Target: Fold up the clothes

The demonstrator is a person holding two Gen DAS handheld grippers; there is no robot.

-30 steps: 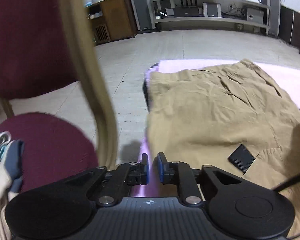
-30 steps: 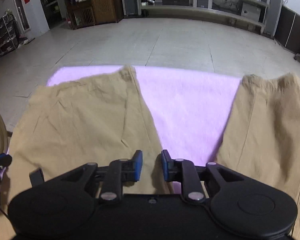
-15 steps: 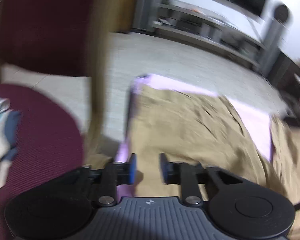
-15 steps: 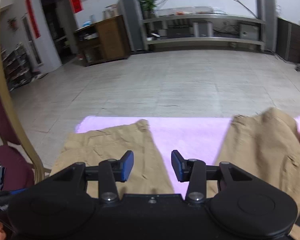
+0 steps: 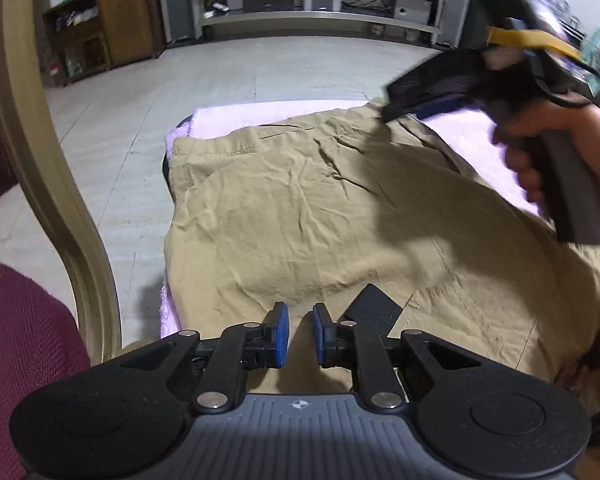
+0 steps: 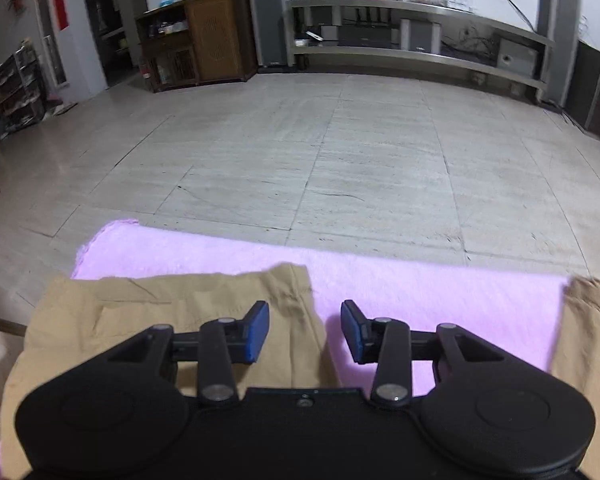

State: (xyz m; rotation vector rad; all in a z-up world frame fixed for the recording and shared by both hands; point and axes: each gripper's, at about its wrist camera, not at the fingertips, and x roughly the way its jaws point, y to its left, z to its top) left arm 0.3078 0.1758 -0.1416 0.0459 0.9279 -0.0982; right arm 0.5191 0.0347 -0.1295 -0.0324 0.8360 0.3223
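Observation:
Tan trousers (image 5: 320, 216) lie spread flat on a pink towel (image 5: 236, 114) over a table. My left gripper (image 5: 300, 336) hovers just above the near edge of the trousers, beside a black tag (image 5: 374, 306); its jaws stand slightly apart and hold nothing. My right gripper (image 6: 304, 330) is open wide and empty above the far end of one trouser leg (image 6: 204, 308), at its edge with the pink towel (image 6: 420, 292). The other leg (image 6: 592, 320) lies at the right. The right gripper also shows in the left wrist view (image 5: 428, 100), held by a hand over the far leg end.
A maroon chair with a tan frame (image 5: 48, 168) stands close at the left of the table. Beyond the table's far edge is tiled floor (image 6: 340, 152), with a wooden cabinet (image 6: 204, 48) and a long grey shelf unit (image 6: 420, 52) at the back wall.
My right gripper has opened wide and moved forward to the far leg end. My left gripper has opened slightly and shifted right from the table's left edge onto the trousers.

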